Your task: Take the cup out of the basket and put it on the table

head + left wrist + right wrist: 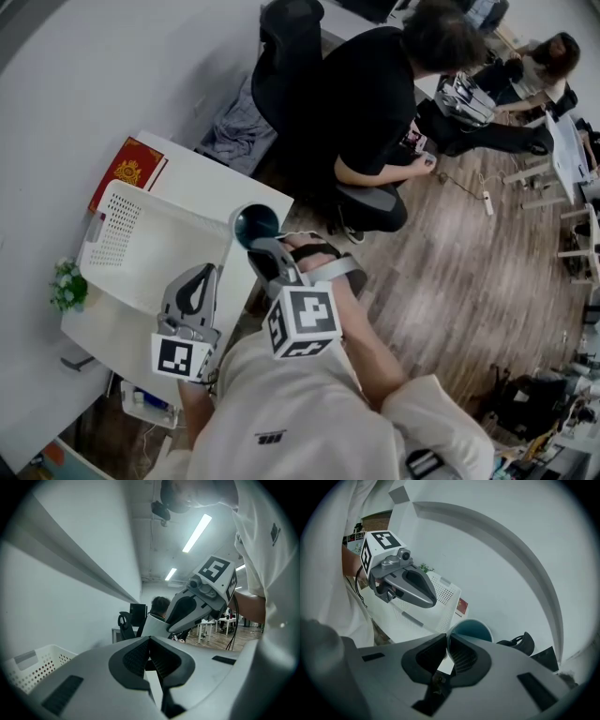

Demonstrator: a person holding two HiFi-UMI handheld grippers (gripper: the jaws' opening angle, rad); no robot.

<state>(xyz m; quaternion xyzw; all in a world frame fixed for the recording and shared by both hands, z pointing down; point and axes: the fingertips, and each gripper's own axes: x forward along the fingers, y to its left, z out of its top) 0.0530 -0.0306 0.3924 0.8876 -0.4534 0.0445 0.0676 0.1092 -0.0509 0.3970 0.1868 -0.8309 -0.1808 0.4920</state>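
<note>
The cup (255, 223) is white outside and teal inside, and it stands upright just past the right rim of the white perforated basket (141, 246). My right gripper (256, 247) is shut on its near rim. In the right gripper view the jaws pinch the rim of the cup (471, 628), with the right gripper (448, 642) just below the teal opening. I cannot tell whether the cup touches the white table (211, 178). My left gripper (195, 277) hovers over the basket's near edge, shut and empty. From the left gripper (150, 643) I see the cup's white side (152, 625).
A red booklet (129, 169) lies at the table's far left corner, and a small plant (67, 286) stands left of the basket. The cup is close to the table's right edge. Beyond it a person in black (375, 103) sits on a black office chair (281, 56).
</note>
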